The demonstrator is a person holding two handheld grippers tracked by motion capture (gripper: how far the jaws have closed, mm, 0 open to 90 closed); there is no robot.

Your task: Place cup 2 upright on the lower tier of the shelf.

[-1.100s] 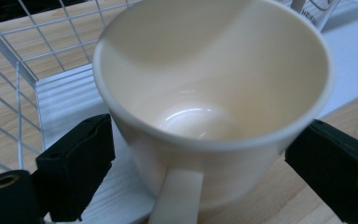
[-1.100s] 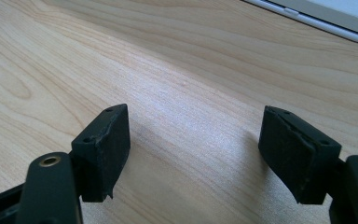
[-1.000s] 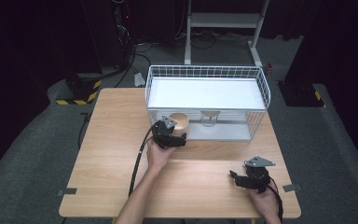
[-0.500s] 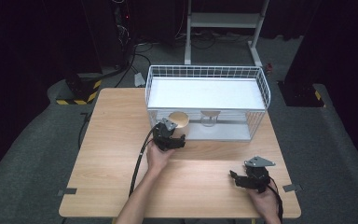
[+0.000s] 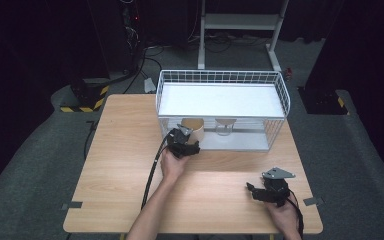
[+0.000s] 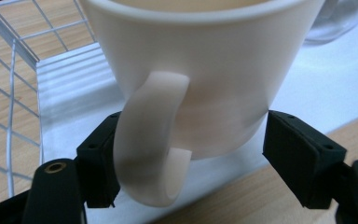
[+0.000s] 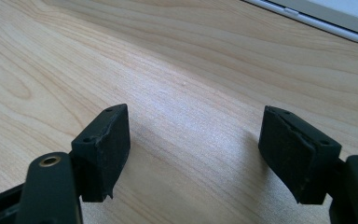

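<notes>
wire basket (image 5: 280, 100), white, sitting at the far side of the table (image 5: 120, 175); serving as landmark for every entry below. its near side is reading as open, though this is hard to confirm.

cup (image 6: 200, 65), cream, with loop handle, standing upright on the basket's white floor at its near left corner. judging it stiff, glazed and slippery, breakable if knocked against the wire, moderately light. the handle is facing the left gripper (image 6: 191, 154), whose jaws have just been closing and are sitting on either side of the lower wall and handle; a gap is showing at the right pad, so not yet clamping. a grip across handle root and wall looks steadier than on the handle alone. rim and interior are cut off, contents unknown.

clear glass (image 5: 225, 126), standing just right of the cup inside the basket; shape hard to make out.

right gripper (image 7: 193, 149), resting well outside the basket near the table's front right, jaws apart, holding nothing.
</notes>
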